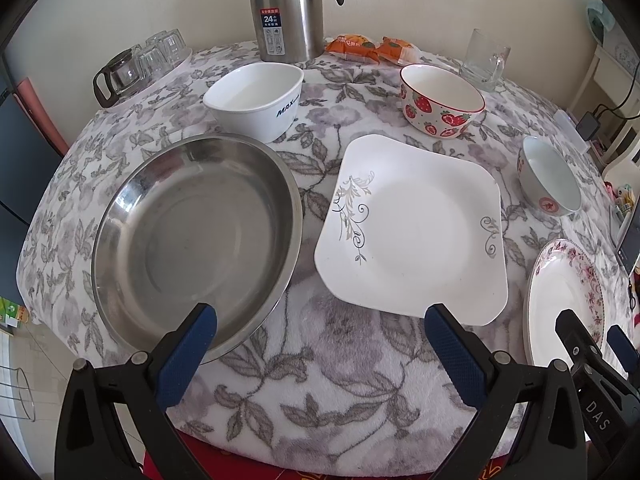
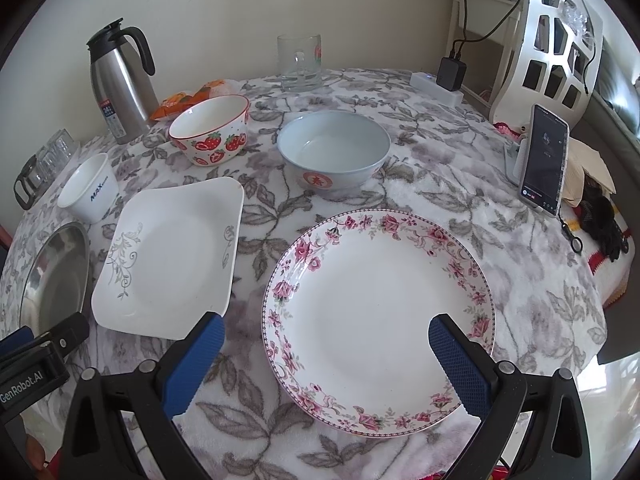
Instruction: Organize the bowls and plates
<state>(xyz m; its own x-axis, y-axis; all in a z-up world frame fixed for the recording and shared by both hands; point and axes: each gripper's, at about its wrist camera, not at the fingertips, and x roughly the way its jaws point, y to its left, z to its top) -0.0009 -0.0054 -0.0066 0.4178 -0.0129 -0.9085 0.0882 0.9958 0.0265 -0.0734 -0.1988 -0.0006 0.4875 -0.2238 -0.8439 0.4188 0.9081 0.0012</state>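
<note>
We hold our left gripper (image 1: 320,332) low over the near edge of the table with its blue-padded fingers (image 1: 188,348) spread wide and nothing between them; one pad overlaps the near rim of the round stainless-steel basin (image 1: 192,236), the other the near corner of the square white plate with grey scrollwork (image 1: 416,224). Our right gripper (image 2: 326,344) is likewise spread open and empty, its pads (image 2: 460,364) hovering above the round white plate with a pink floral rim (image 2: 380,312), which lies flat on the grey-and-white floral tablecloth (image 2: 440,184).

In the left wrist view the basin and the square plate lie side by side, close but apart. Behind the basin stands the white squarish bowl with blue lettering (image 1: 256,96), and behind the square plate the strawberry-patterned bowl (image 1: 442,100). To the right sits the pale blue bowl with a red emblem (image 1: 550,178), just beyond the floral plate in the right wrist view.

At the back edge we see a tall stainless-steel thermos jug with a black handle (image 1: 288,8), orange snack packets (image 1: 372,48) and a clear glass mug (image 1: 484,60). Upturned glasses on a tray (image 1: 140,64) sit at the far left. A smartphone on a stand (image 2: 546,160) is propped at the right side of the table.
</note>
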